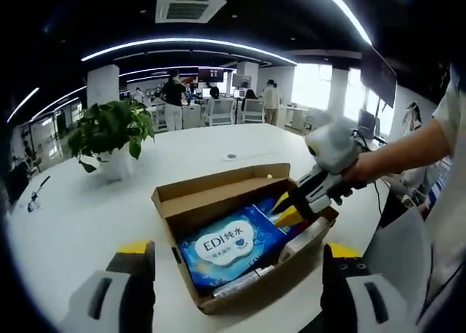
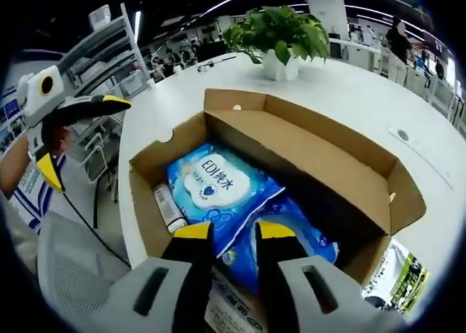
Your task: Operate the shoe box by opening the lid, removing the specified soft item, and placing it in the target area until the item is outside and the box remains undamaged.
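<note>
An open brown cardboard shoe box point(image 1: 191, 199) point(image 2: 306, 152) stands on the white table, its lid flap raised along the far side. Inside lies a soft light-blue wipes pack point(image 1: 227, 247) point(image 2: 218, 178) printed "EDI", with a darker blue pack point(image 2: 309, 234) beside it and a slim white tube point(image 2: 169, 205) against one wall. My right gripper point(image 2: 234, 232) point(image 1: 286, 209) reaches into the box, jaws a narrow gap apart over the blue packs. My left gripper point(image 1: 237, 249) point(image 2: 81, 132) hangs wide open in front of the box's near side, holding nothing.
A potted green plant point(image 1: 113, 129) point(image 2: 280, 30) stands on the table beyond the box. A colourful packet point(image 2: 397, 275) lies beside the box. A grey chair point(image 2: 65, 275) point(image 1: 404, 260) sits at the table's edge. Several people stand among desks in the background.
</note>
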### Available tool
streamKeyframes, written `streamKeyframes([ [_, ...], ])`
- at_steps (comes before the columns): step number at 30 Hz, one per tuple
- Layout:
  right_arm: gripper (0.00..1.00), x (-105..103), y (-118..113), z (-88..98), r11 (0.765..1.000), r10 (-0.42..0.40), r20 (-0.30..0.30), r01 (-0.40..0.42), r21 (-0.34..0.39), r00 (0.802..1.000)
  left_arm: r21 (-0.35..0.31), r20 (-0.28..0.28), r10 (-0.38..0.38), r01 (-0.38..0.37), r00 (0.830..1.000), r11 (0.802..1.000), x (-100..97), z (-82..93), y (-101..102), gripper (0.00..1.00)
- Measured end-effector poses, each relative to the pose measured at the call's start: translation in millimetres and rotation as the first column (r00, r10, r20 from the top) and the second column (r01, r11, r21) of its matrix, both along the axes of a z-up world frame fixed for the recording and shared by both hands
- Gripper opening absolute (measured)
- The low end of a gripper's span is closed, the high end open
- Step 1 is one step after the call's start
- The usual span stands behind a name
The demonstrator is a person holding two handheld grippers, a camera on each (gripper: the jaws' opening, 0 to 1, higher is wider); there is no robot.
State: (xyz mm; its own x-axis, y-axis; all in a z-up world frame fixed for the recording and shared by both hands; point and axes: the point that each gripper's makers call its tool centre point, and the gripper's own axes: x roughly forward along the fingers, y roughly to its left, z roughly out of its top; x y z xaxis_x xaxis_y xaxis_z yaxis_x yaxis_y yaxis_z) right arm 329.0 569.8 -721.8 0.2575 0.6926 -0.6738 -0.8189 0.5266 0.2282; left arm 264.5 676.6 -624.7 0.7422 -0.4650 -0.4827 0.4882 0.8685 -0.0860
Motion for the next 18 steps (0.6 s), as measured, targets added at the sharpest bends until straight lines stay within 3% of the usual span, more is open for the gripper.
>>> streamKeyframes([
  [13,0.16,8,14,-9.4,1.0,0.004,-0.014,-0.005,-0.02,1.0,-0.02,-0.003,0.016,-0.016,1.0,1.0,-2.8,-2.6,0,1.0],
  [18,0.06,15,13,-15.1,0.999,-0.006,0.0,0.006,-0.044,1.0,-0.018,-0.012,0.021,-0.022,1.0,1.0,-2.9,-6.4,1,0.99],
])
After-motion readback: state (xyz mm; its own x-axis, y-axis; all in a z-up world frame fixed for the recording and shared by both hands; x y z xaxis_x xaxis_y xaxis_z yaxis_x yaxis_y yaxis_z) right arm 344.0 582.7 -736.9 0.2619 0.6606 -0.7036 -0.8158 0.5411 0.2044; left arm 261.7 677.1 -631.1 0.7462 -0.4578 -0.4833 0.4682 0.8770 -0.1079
